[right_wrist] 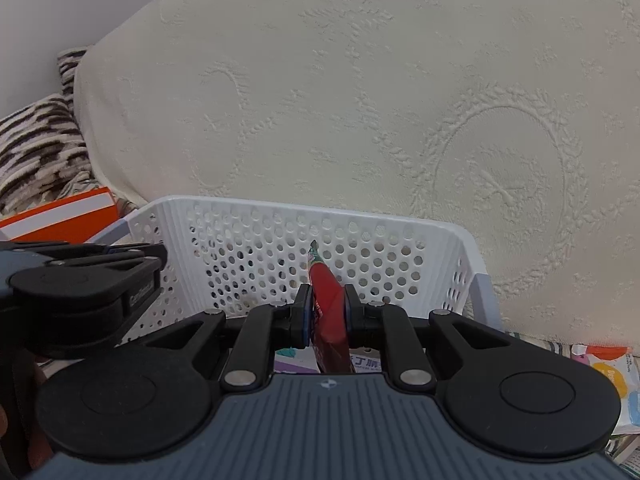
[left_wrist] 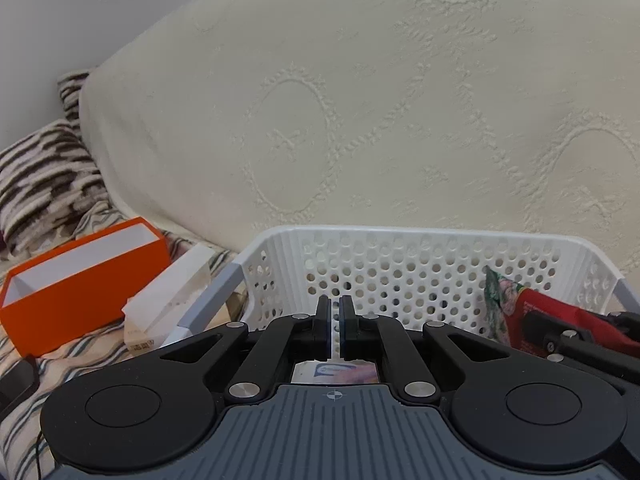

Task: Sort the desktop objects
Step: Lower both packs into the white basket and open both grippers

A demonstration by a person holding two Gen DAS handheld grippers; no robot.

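Note:
A white perforated basket (left_wrist: pixel 400 268) stands on the striped bedding; it also shows in the right wrist view (right_wrist: pixel 256 240). My right gripper (right_wrist: pixel 327 314) is shut on a red snack packet (right_wrist: pixel 329 316) and holds it over the basket. The packet also shows in the left wrist view (left_wrist: pixel 532 312). My left gripper (left_wrist: pixel 335 326) is shut and empty over the basket, left of the right one. Packets lie in the basket under both grippers, mostly hidden.
An orange open box (left_wrist: pixel 80 280) and a clear plastic box (left_wrist: pixel 168 296) lie left of the basket. A dark object (left_wrist: pixel 16 380) lies at the lower left. A large cream pillow (left_wrist: pixel 360 100) stands behind. Wet-wipe packs (right_wrist: pixel 612 376) lie right of the basket.

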